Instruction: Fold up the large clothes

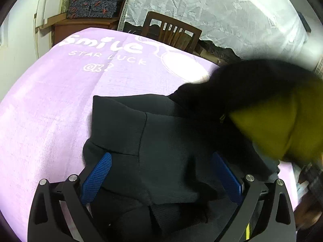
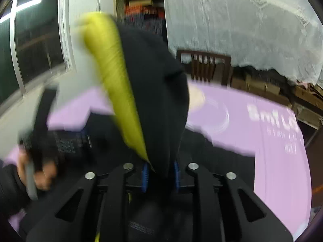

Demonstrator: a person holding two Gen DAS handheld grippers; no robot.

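Observation:
A black hooded garment (image 1: pixel 157 141) with a yellow-green lining (image 1: pixel 278 121) lies bunched on the purple cloth (image 1: pixel 60 100). My left gripper (image 1: pixel 161 161) is open, its blue fingers (image 1: pixel 97 177) spread either side of the black fabric, pressing on it. My right gripper (image 2: pixel 160 173) is shut on the garment's hood (image 2: pixel 153 92) and holds it lifted and blurred, the yellow-green lining (image 2: pixel 117 84) showing on its left. The hand holding the left gripper (image 2: pixel 38 165) shows at the lower left of the right wrist view.
The purple cloth (image 2: pixel 272 141) has white "Smile" lettering (image 1: pixel 105 43). A wooden chair (image 1: pixel 171 32) stands beyond the far edge. A white lace curtain (image 1: pixel 222 10), a wooden cabinet (image 1: pixel 80 26) and a dark window (image 2: pixel 34 40) lie behind.

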